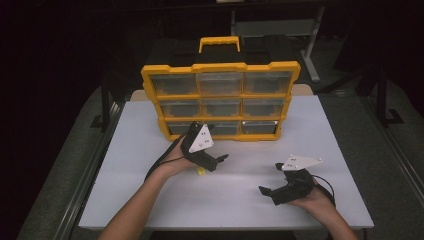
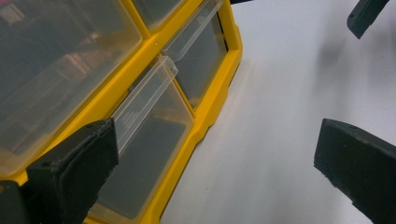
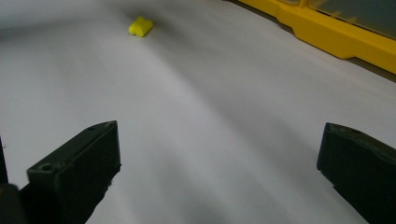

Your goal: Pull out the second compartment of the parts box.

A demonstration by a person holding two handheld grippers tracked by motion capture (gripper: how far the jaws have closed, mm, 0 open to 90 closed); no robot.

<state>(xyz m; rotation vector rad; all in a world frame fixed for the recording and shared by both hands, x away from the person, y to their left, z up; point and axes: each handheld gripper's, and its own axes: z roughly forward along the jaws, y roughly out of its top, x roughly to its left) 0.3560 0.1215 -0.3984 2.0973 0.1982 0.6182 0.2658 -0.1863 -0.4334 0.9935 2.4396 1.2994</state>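
Here the small yellow block [image 3: 140,26], short with a notch in its middle, lies on the white table [image 1: 240,200] beside the left gripper [image 1: 220,161]. Both it and the right gripper [image 1: 267,191] stand wide open, empty, near the yellow drawer box [image 1: 220,67].

My right gripper [image 3: 219,172] low over white table [image 3: 224,121], jaws spread wide, nothing between them. I see left jaw at bottom left, right jaw at bottom right, bare tabletop filling gap. Small yellow piece [image 3: 140,26] lies on table far ahead, upper left, well apart from jaws. Yellow organizer base [image 3: 336,39] runs along upper right corner, resting on table; clear drawer front [image 3: 359,14] just above its edge.
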